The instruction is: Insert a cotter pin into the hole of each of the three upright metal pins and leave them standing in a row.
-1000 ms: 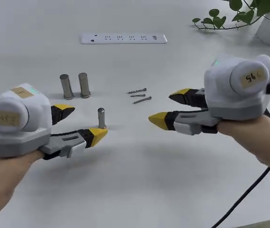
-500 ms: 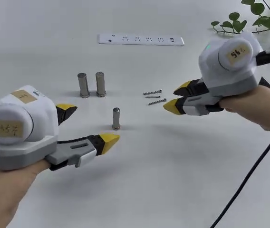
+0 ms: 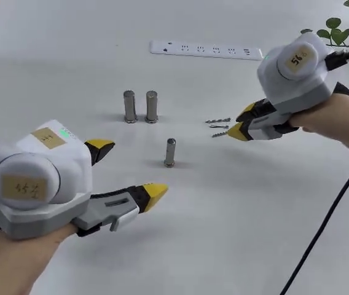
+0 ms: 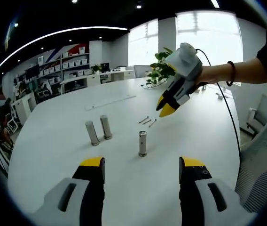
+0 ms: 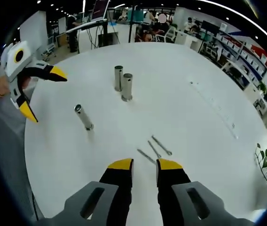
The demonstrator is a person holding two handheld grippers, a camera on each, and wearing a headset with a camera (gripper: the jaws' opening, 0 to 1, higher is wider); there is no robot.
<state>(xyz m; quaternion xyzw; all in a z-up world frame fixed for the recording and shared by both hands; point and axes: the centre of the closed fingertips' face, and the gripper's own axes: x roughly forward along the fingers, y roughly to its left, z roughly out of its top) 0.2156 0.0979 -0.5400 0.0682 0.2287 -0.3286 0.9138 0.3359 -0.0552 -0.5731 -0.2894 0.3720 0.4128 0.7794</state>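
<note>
The right tongs (image 3: 242, 121) have moved up to the three cotter pins (image 3: 219, 126) just off their tips, narrowed to a slim empty gap, likely for a first pickup; the left tongs (image 3: 128, 167) stay spread wide near the lone metal pin (image 3: 170, 152).

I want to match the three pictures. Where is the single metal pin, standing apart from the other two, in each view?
Head view: the single metal pin is near the centre, lower right of the pair.
Left gripper view: the pin is near the centre, lower right of the pair.
Right gripper view: the pin is left of centre, lower left of the pair.
Shared landmark: the pair of metal pins.
</note>
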